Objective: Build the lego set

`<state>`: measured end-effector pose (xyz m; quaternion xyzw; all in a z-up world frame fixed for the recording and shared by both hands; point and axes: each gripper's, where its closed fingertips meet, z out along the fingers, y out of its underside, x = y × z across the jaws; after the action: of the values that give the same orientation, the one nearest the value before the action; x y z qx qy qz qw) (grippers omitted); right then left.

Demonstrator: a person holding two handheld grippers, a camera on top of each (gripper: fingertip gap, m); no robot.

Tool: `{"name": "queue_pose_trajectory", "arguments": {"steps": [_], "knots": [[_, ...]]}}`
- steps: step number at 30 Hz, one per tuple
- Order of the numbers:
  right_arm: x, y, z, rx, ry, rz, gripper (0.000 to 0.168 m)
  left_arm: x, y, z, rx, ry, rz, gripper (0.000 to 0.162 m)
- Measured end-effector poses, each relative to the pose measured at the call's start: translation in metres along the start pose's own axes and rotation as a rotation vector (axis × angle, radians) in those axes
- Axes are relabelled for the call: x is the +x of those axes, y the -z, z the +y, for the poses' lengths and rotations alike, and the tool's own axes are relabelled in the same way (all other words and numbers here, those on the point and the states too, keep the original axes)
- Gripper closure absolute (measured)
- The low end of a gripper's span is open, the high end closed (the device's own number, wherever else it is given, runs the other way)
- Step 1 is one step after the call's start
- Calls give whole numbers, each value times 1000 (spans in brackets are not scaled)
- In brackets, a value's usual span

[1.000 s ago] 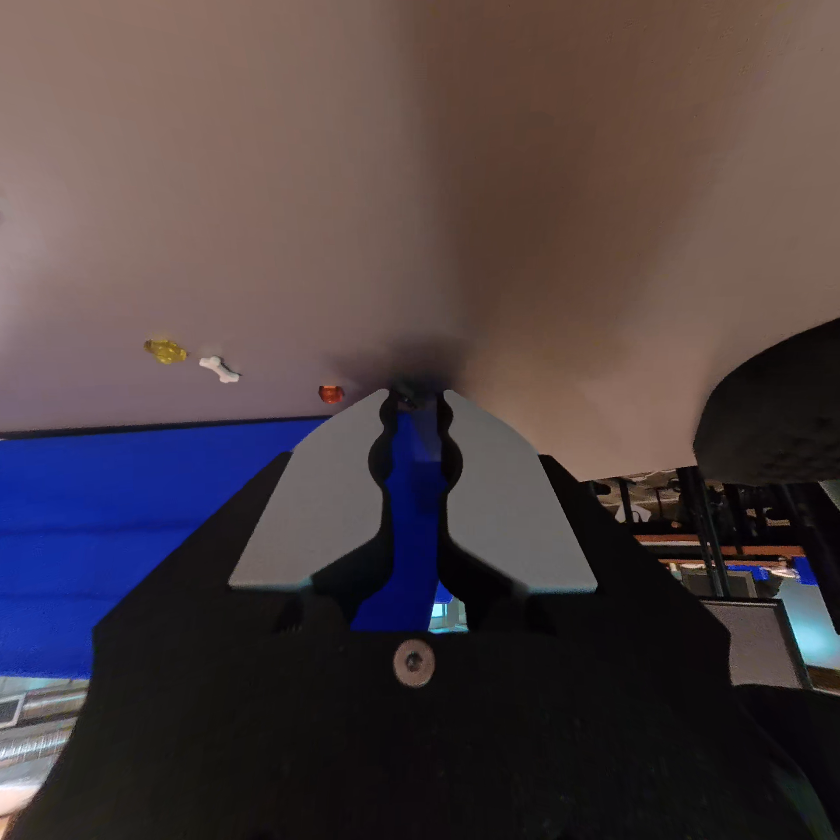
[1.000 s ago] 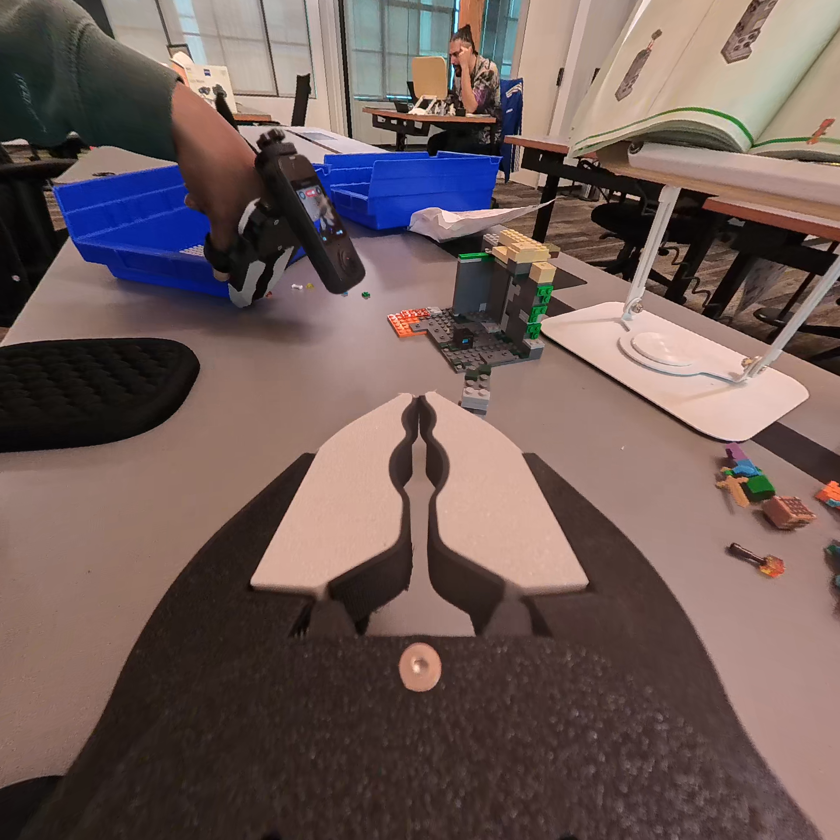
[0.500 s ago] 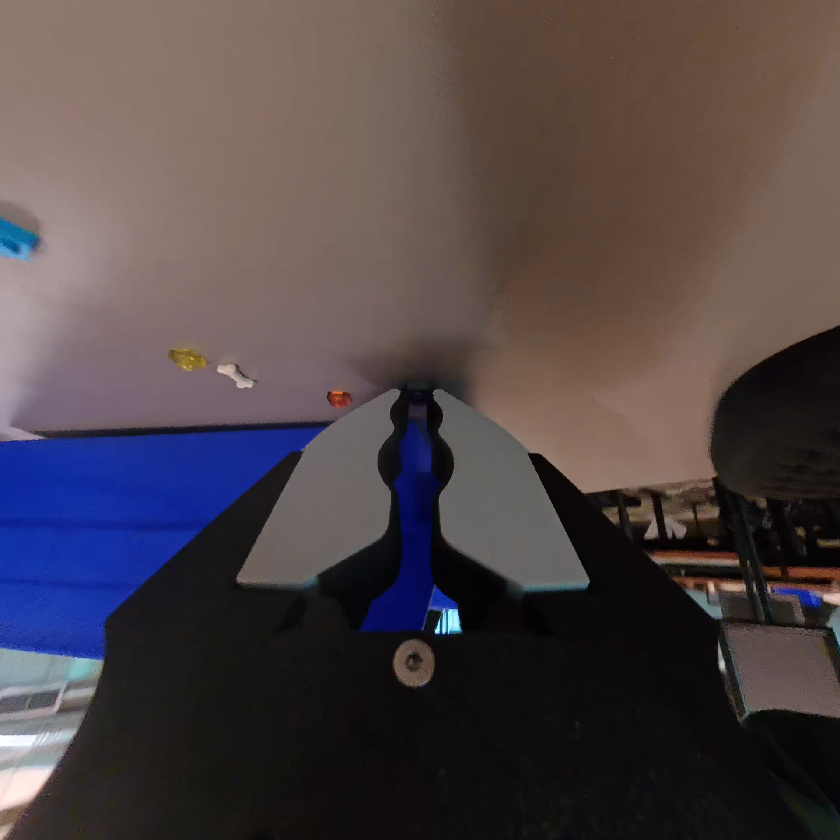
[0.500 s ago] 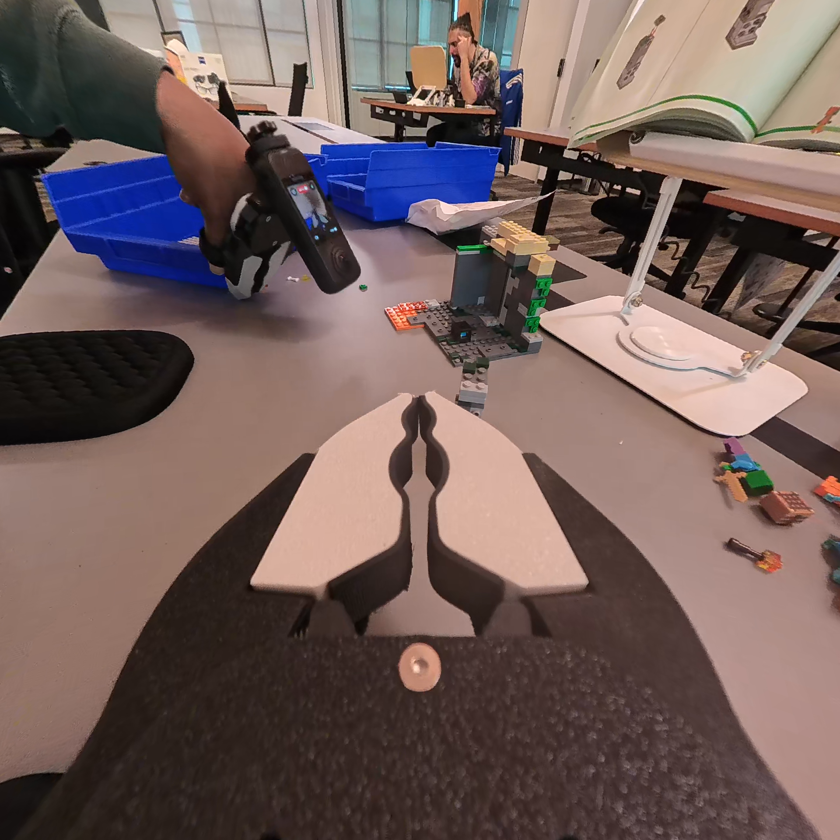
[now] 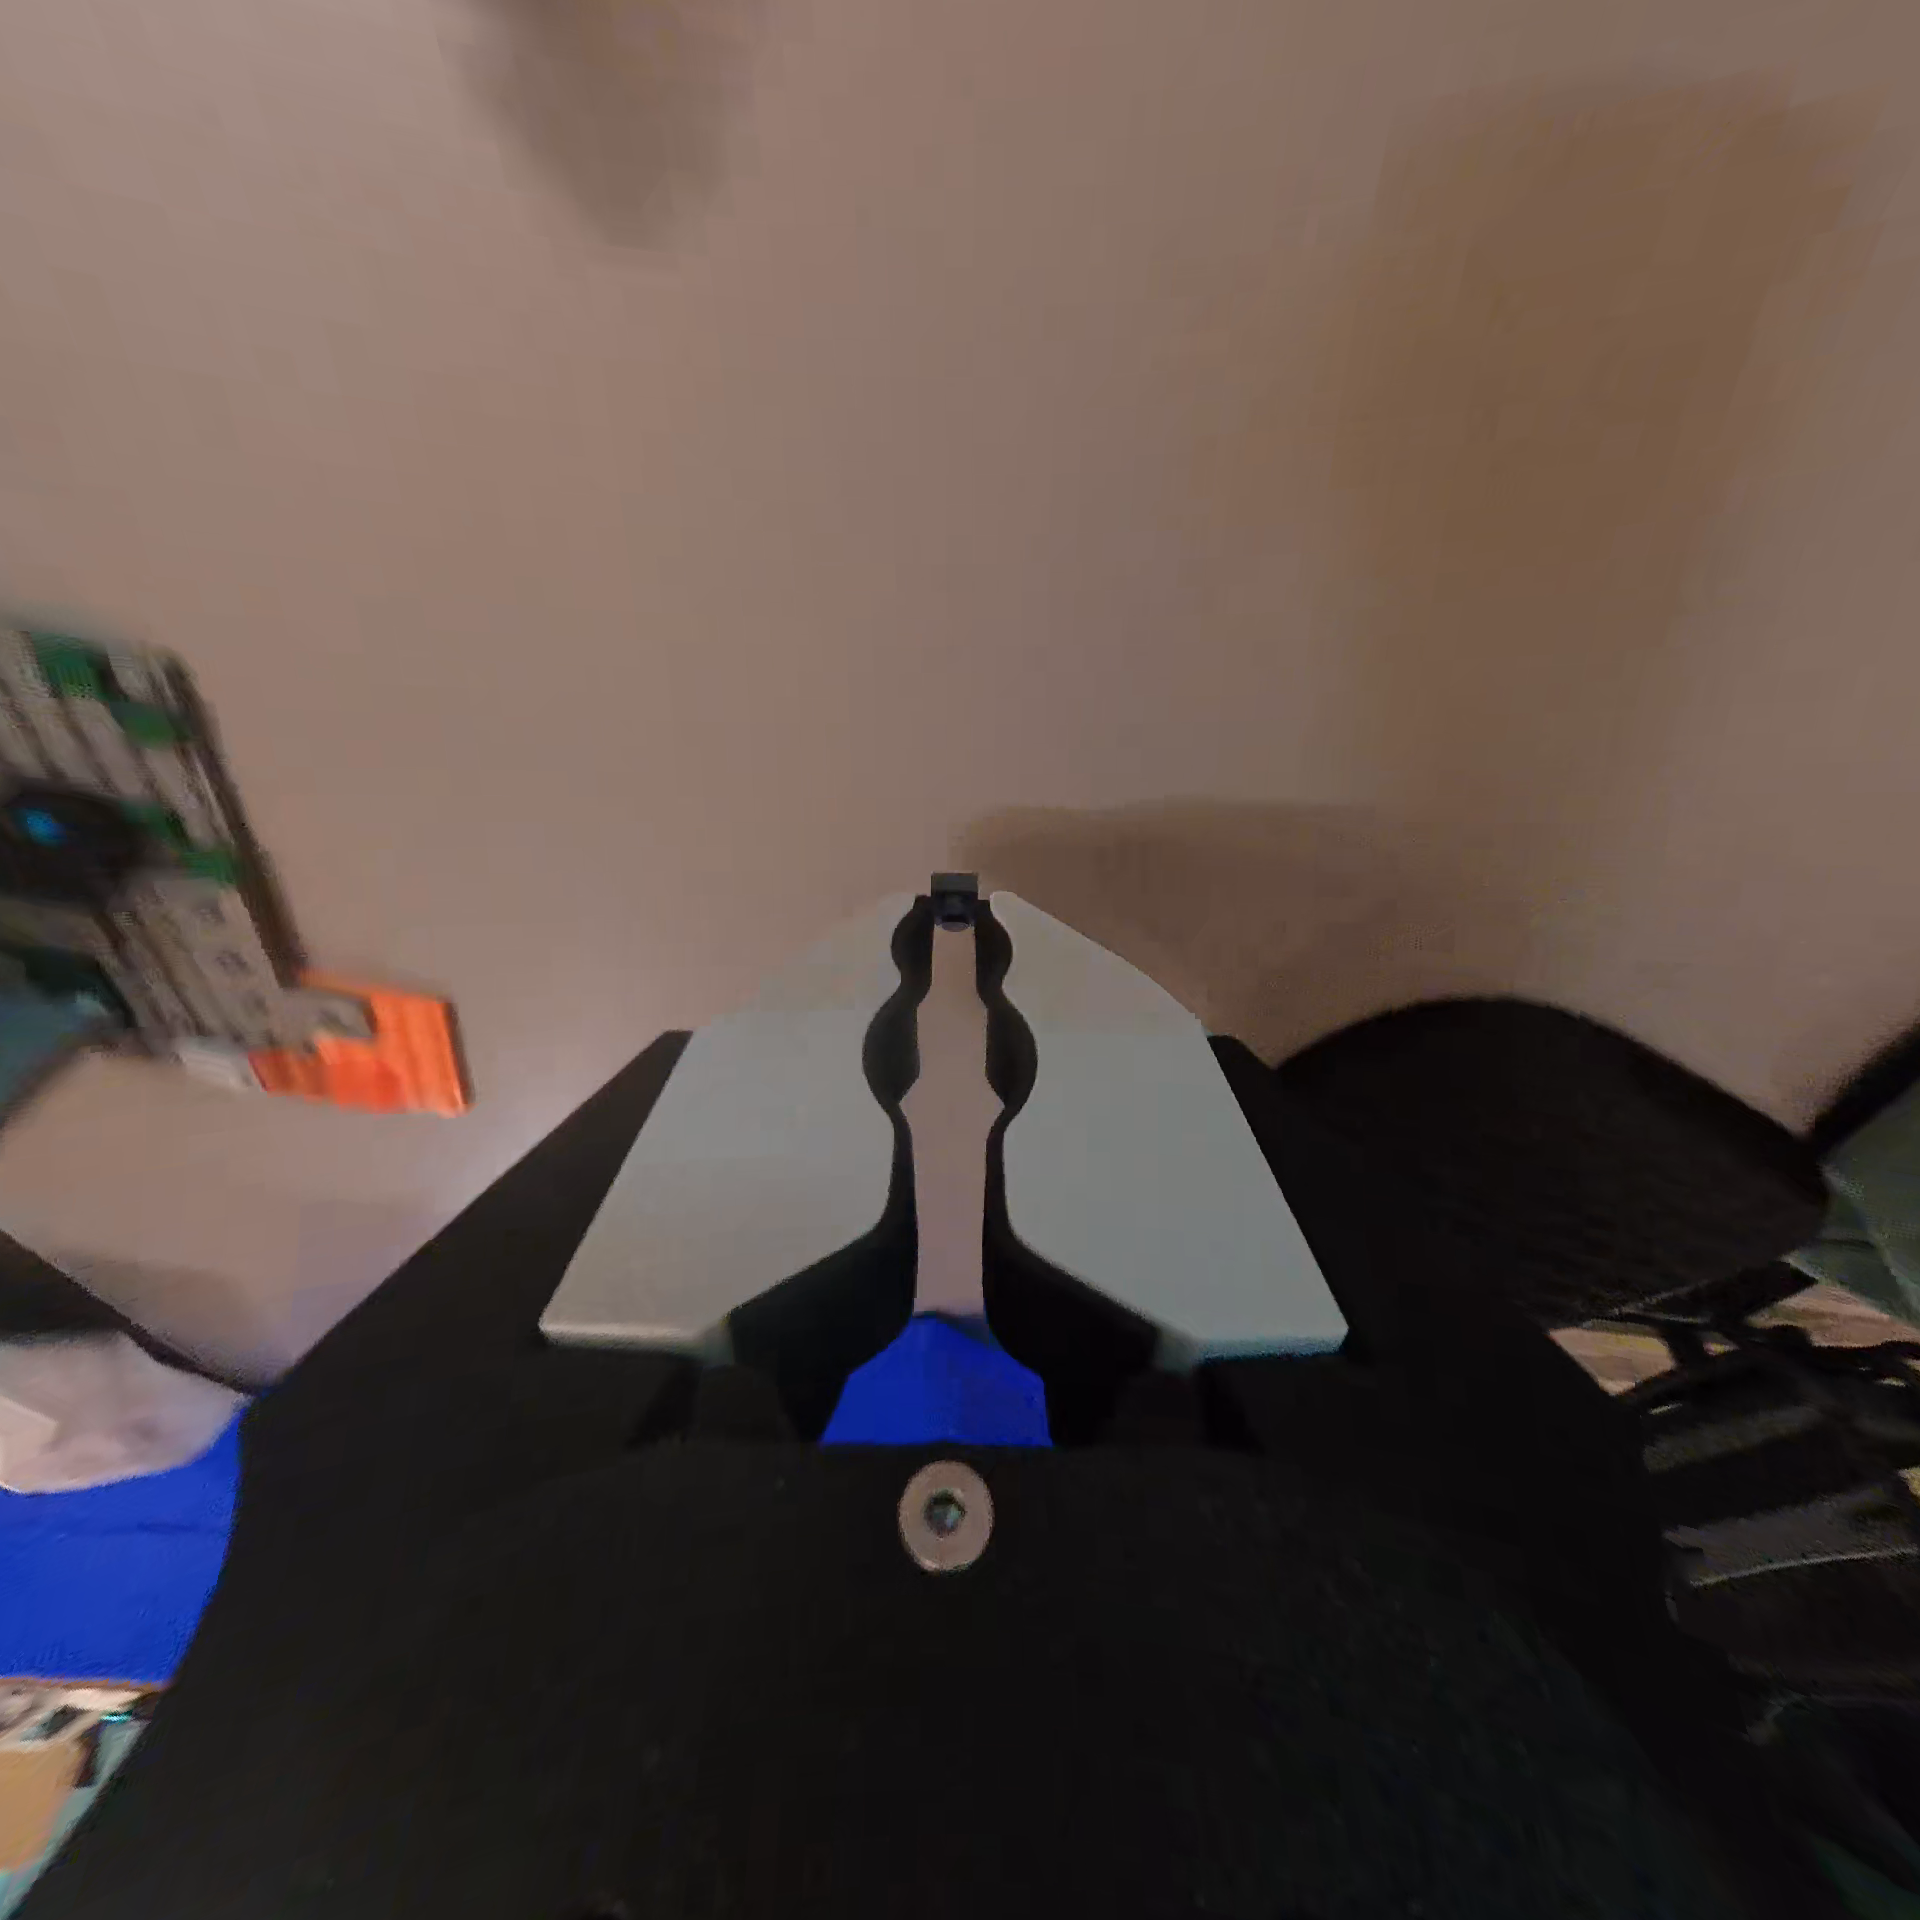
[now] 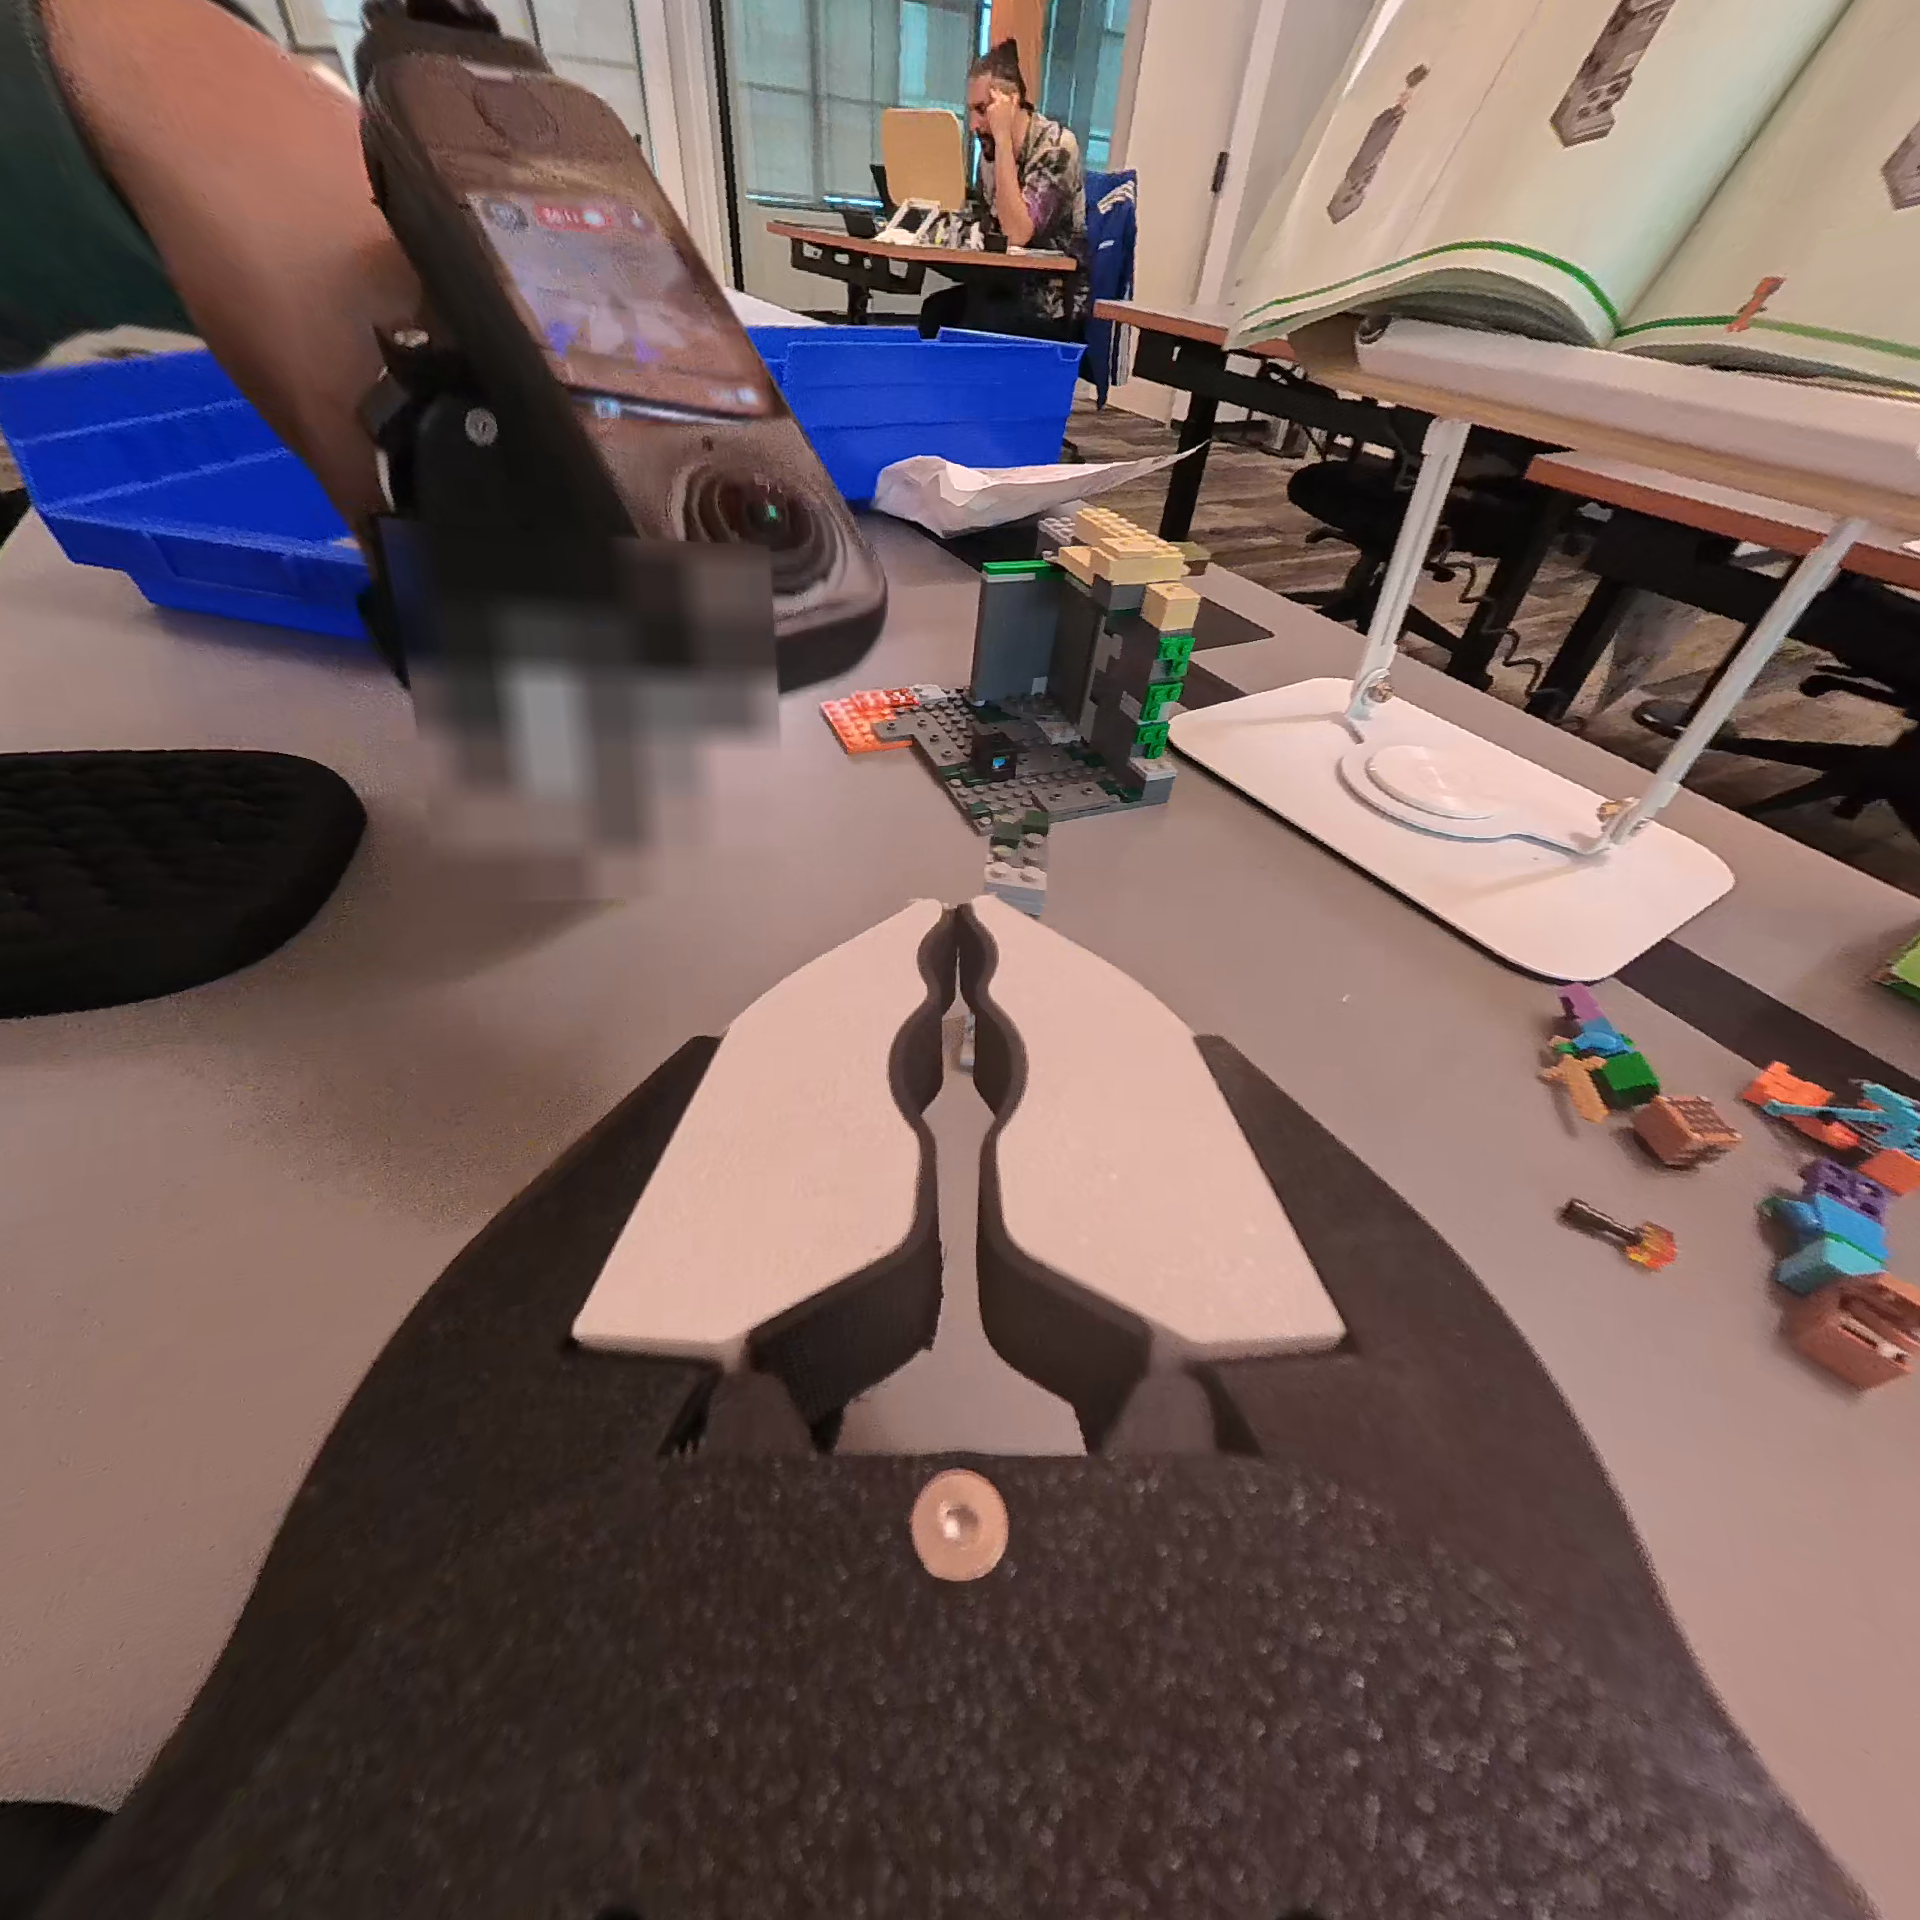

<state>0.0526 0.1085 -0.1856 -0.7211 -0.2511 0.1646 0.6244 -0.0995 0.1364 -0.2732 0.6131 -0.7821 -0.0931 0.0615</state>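
Note:
The grey lego build (image 6: pixel 1081 675) with green and tan bricks and an orange plate (image 6: pixel 868 717) stands mid-table. It also shows blurred at the left of the left wrist view (image 5: pixel 145 883). A small grey brick stack (image 6: pixel 1018 868) stands just past my right gripper (image 6: pixel 956 909), which is shut; a small grey bit shows in its gap, and I cannot tell whether it is held. My left gripper (image 5: pixel 954 914) is shut on a small dark piece (image 5: pixel 954 891) and is held above the table. Its camera body (image 6: pixel 623 416) fills the upper left of the right wrist view, partly under a mosaic patch.
Blue bins (image 6: pixel 914 405) stand at the back, a black pad (image 6: pixel 156 862) at left and a white book stand (image 6: pixel 1455 831) with an open manual at right. Loose figures and pieces (image 6: pixel 1683 1132) lie at the right. A person sits at a far desk. One gripper's finger ends stand about 20 centimeters off the other's. Measured from the fingertips, the small grey brick stack (image 6: pixel 1018 868) is 7 centimeters or so from the right gripper and 15 centimeters from the left.
My left gripper has closed on the small dark piece, lifted away from the blue bin and moved toward the build and my right gripper. My right gripper has barely moved.

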Motion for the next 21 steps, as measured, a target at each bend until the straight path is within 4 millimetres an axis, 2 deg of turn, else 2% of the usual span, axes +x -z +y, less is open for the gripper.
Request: {"name": "queue_pose_trajectory", "arguments": {"steps": [4,8,11,16,21], "knots": [[14,4,2,6,-5,41,168,1,0,-42,-2,-94,-38,154],[27,7,4,17,-23,76,168,7,2,-68,42,-123,-35,154],[35,9,6,18,-40,94,168,8,1,-76,72,-120,-28,151],[44,12,8,23,-68,117,168,8,0,-77,131,-93,-14,145],[48,15,8,31,-78,134,168,12,16,-79,287,-54,-30,142]]}}
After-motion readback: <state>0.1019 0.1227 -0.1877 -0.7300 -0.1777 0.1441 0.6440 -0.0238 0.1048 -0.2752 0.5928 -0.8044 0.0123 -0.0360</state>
